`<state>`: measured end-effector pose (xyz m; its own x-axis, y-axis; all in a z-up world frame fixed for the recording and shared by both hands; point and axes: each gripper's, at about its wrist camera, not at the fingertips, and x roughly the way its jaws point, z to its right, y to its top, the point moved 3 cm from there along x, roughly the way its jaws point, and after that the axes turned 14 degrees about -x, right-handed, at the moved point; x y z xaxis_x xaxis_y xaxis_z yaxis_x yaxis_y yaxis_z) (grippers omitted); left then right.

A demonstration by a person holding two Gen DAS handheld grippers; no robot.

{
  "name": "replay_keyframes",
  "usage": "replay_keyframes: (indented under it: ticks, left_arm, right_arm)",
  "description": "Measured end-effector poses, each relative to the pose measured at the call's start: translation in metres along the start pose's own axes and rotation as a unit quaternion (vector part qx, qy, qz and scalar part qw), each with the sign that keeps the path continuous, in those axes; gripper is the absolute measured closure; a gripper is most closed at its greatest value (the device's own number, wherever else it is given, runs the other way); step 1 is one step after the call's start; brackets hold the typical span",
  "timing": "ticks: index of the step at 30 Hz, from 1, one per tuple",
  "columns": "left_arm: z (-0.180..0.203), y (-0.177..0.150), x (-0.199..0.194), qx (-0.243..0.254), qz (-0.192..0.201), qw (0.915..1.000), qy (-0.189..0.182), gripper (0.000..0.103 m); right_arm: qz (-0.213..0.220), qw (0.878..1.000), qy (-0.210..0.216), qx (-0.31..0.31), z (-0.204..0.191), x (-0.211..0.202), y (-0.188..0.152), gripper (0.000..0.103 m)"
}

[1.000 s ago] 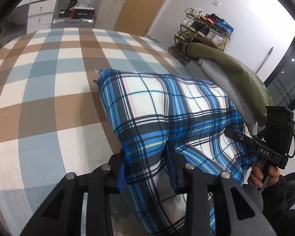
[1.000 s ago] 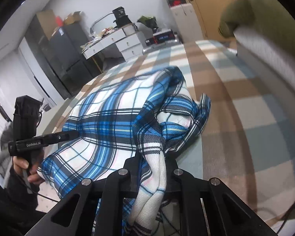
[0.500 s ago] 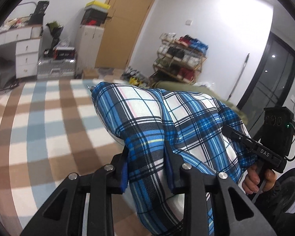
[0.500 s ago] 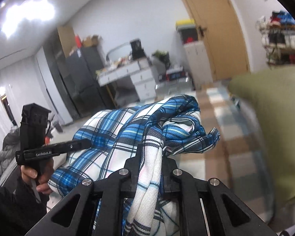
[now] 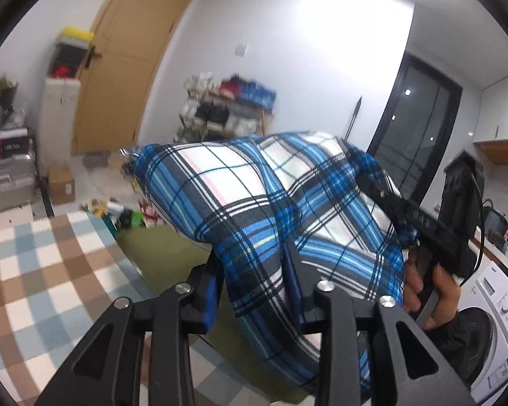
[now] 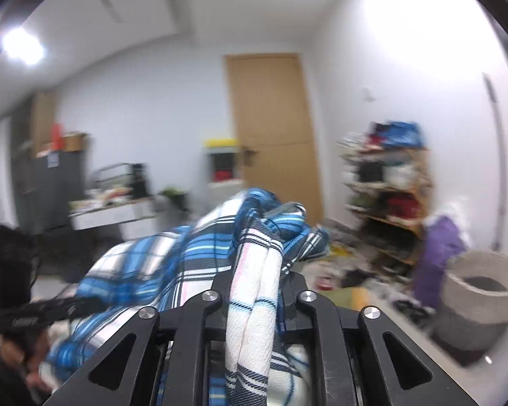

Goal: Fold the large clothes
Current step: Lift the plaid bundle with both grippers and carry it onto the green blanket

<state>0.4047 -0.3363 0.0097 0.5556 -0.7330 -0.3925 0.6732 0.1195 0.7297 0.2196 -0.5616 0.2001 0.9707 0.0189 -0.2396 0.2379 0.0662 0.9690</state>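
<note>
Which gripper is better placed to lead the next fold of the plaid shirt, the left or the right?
Probably the left. The left gripper holds a flat, spread part of the plaid shirt. The right gripper has only a twisted, bunched strip between its fingers. Both jaws are opening slightly.

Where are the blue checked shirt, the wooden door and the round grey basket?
blue checked shirt [image 5: 254,199]: left wrist view, on the stretched cloth.
wooden door [image 6: 271,115]: right wrist view, on the middle of its panel.
round grey basket [image 6: 470,314]: right wrist view, on its outer wall.
</note>
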Motion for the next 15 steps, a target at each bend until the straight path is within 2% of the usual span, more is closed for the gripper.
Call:
replay_keyframes:
  ticks: [1, 2, 3, 4, 5, 6, 7, 8, 11, 13, 15]
  left_arm:
    - [-0.004, -0.009, 0.025, -0.007, -0.025, 0.9997, 0.004, 0.071]
    - [-0.013, -0.018, 0.047, -0.009, -0.049, 0.9987, 0.009, 0.071]
    - [-0.025, -0.031, 0.066, -0.010, -0.071, 0.9971, 0.026, 0.071]
    - [-0.039, -0.041, 0.078, -0.016, -0.082, 0.9953, 0.049, 0.070]
    - [-0.050, -0.048, 0.079, -0.027, -0.075, 0.9961, 0.038, 0.068]
    - [-0.060, -0.051, 0.073, -0.039, -0.059, 0.9973, 0.017, 0.066]
    - [-0.064, -0.053, 0.068, -0.042, -0.054, 0.9975, 0.016, 0.058]
    - [-0.070, -0.053, 0.062, -0.042, -0.053, 0.9975, 0.024, 0.055]
    - [-0.077, -0.052, 0.044, -0.037, -0.044, 0.9977, 0.035, 0.055]
    - [-0.082, -0.054, 0.024, -0.017, -0.031, 0.9982, 0.048, 0.054]
    - [-0.079, -0.059, 0.005, 0.001, -0.015, 0.9981, 0.059, 0.048]
  right_arm:
    - [-0.022, 0.999, -0.025, 0.014, 0.017, 0.015, -0.007, 0.068]
    - [-0.054, 0.996, -0.058, 0.034, 0.038, 0.035, -0.023, 0.046]
    - [-0.078, 0.992, -0.082, 0.050, 0.051, 0.046, -0.039, 0.040]
    - [-0.123, 0.983, -0.118, 0.070, 0.066, 0.060, -0.061, 0.040]
    - [-0.159, 0.973, -0.141, 0.092, 0.077, 0.066, -0.082, 0.043]
    - [-0.159, 0.972, -0.131, 0.113, 0.082, 0.063, -0.097, 0.045]
    - [-0.148, 0.975, -0.116, 0.118, 0.081, 0.058, -0.105, 0.045]
    - [-0.137, 0.978, -0.112, 0.110, 0.076, 0.050, -0.110, 0.045]
    - [-0.108, 0.984, -0.119, 0.073, 0.049, 0.019, -0.117, 0.044]
    - [-0.092, 0.987, -0.106, 0.078, 0.032, 0.002, -0.116, 0.043]
    - [-0.078, 0.990, -0.085, 0.080, 0.014, -0.014, -0.114, 0.037]
